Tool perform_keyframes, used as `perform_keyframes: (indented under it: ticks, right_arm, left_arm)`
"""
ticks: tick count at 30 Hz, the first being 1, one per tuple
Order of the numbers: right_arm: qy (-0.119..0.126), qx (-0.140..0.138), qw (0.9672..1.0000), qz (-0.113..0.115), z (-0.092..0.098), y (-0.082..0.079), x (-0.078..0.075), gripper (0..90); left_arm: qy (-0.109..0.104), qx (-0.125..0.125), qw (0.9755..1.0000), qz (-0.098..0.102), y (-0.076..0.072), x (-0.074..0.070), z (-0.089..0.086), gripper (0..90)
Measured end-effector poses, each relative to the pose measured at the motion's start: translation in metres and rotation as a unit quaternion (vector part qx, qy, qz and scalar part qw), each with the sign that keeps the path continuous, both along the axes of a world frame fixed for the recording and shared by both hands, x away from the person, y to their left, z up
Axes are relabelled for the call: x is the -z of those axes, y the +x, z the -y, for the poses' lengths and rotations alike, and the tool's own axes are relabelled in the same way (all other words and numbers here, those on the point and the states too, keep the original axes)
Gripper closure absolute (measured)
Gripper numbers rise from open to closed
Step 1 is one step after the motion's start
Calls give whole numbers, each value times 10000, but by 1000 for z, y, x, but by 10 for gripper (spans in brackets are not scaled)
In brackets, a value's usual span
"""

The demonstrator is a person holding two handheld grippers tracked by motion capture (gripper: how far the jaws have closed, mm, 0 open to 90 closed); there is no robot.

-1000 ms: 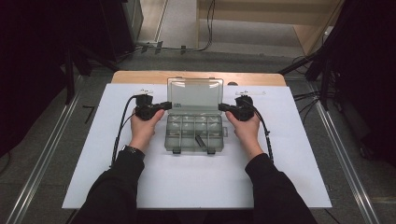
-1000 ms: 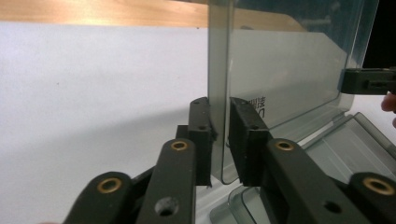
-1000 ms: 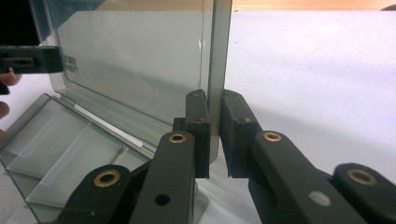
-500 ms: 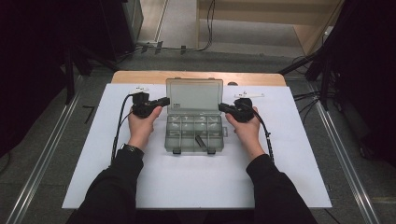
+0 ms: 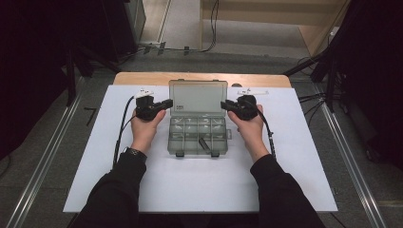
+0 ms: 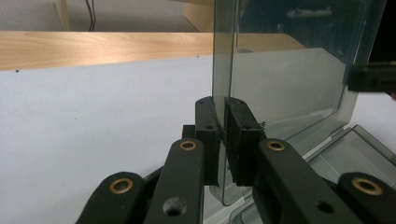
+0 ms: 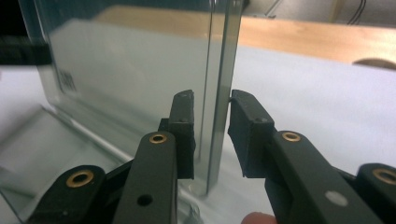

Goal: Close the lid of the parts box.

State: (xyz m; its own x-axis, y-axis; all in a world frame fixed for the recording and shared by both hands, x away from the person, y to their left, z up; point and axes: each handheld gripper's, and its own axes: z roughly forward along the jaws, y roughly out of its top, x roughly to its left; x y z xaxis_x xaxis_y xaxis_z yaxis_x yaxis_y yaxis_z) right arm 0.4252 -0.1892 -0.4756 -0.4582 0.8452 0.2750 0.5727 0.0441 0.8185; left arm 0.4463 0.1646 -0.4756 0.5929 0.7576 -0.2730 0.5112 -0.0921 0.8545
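A clear plastic compartment box (image 5: pixel 177 142) lies on the white table top with its lid (image 5: pixel 198 97) standing up. My left gripper (image 5: pixel 168 102) is shut on the lid's left edge; in the left gripper view its pads (image 6: pixel 208 123) press the clear lid (image 6: pixel 280 70) from both sides, and its jaws have just been closing. My right gripper (image 5: pixel 224 105) is at the lid's right edge. Its jaws have just been opening: in the right gripper view the lid's edge (image 7: pixel 219 70) stands between the pads (image 7: pixel 247 121) of that gripper (image 7: pixel 212 100) with a gap.
A small dark part (image 5: pixel 205 143) lies in a front compartment of the box. The white sheet (image 5: pixel 285 180) covers a wooden table (image 5: pixel 142 78) whose far edge lies behind the lid. Metal rails (image 5: pixel 356 180) run along both sides, and cables trail from the grippers.
Both hands have edged slightly toward the far side with the lid between them. The box base has stayed in place.
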Motion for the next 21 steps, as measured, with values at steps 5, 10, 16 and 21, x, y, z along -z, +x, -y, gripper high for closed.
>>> perform_keyframes:
  ticks: [5, 10, 16, 21]
  right_arm:
    - [401, 161, 9991, -16, 7, 8, -16, 739]
    - [237, 246, 9994, -68, 2, 10, -18, 781]
    - [198, 241, 9995, 6, 1, 8, -17, 813]
    - [52, 167, 9997, 183, 0, 3, -19, 815]
  left_arm:
    - [32, 30, 10000, 68, -1, 0, 0, 843]
    - [33, 11, 9999, 101, -2, 0, 0, 844]
    - [-23, 17, 10000, 39, -2, 1, -2, 839]
    - [-279, 149, 9995, -93, -2, -2, -8, 794]
